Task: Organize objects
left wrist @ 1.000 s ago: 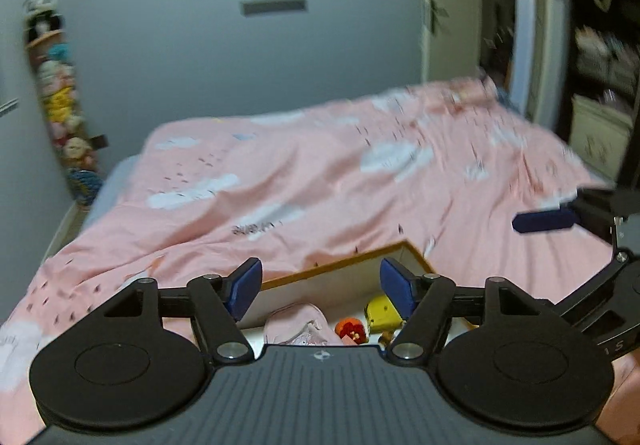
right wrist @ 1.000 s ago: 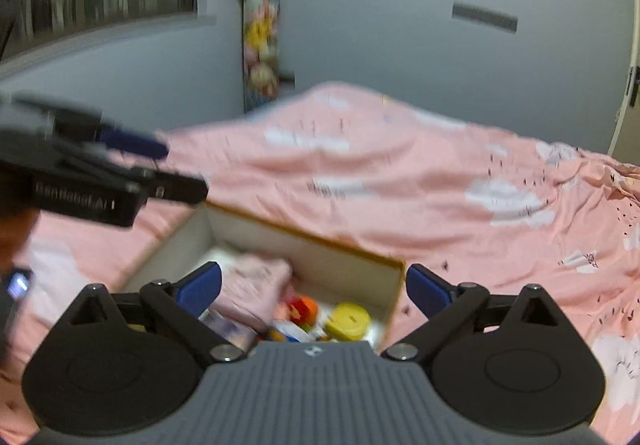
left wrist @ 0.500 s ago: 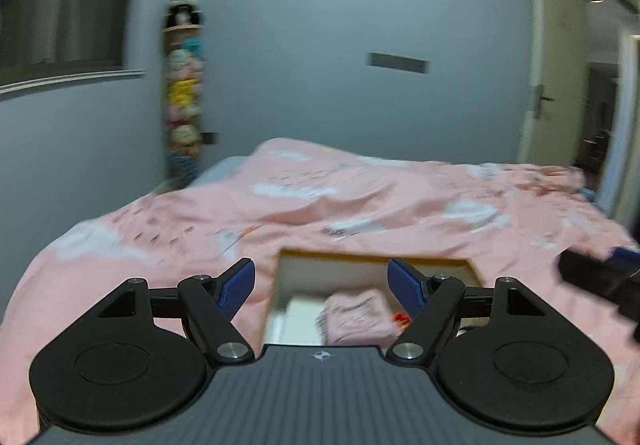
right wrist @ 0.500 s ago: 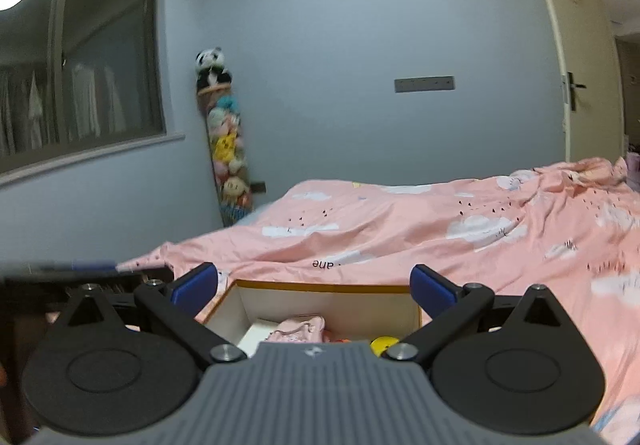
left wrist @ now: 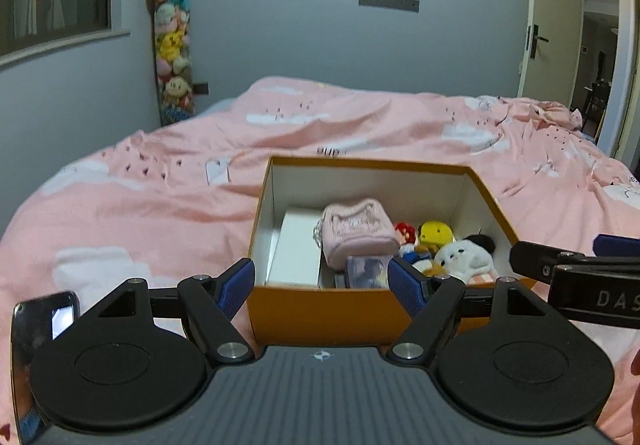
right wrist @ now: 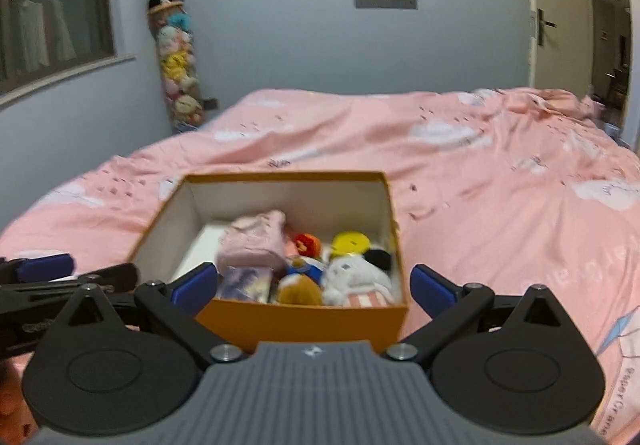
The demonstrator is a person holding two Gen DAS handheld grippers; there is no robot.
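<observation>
Left hand-held gripper (left wrist: 321, 285): I am holding it with its jaws spread wide and nothing between the blue pads, low in the frame, just in front of the box's near wall.
Right hand-held gripper (right wrist: 314, 287): I am keeping it wide open too, gripping nothing, its pads flanking the box's near edge.
Orange box (left wrist: 328, 315): it is sitting open on the pink bed (left wrist: 160, 205), centre of both views.
Box contents: a pink pouch (left wrist: 356, 231) is lying mid-box, a flat white box (left wrist: 298, 251) to its left, a yellow toy (left wrist: 436, 233) and a white plush (left wrist: 464, 257) to its right.
Phone (left wrist: 44, 319): it is lying at the lower left of my left view.
</observation>
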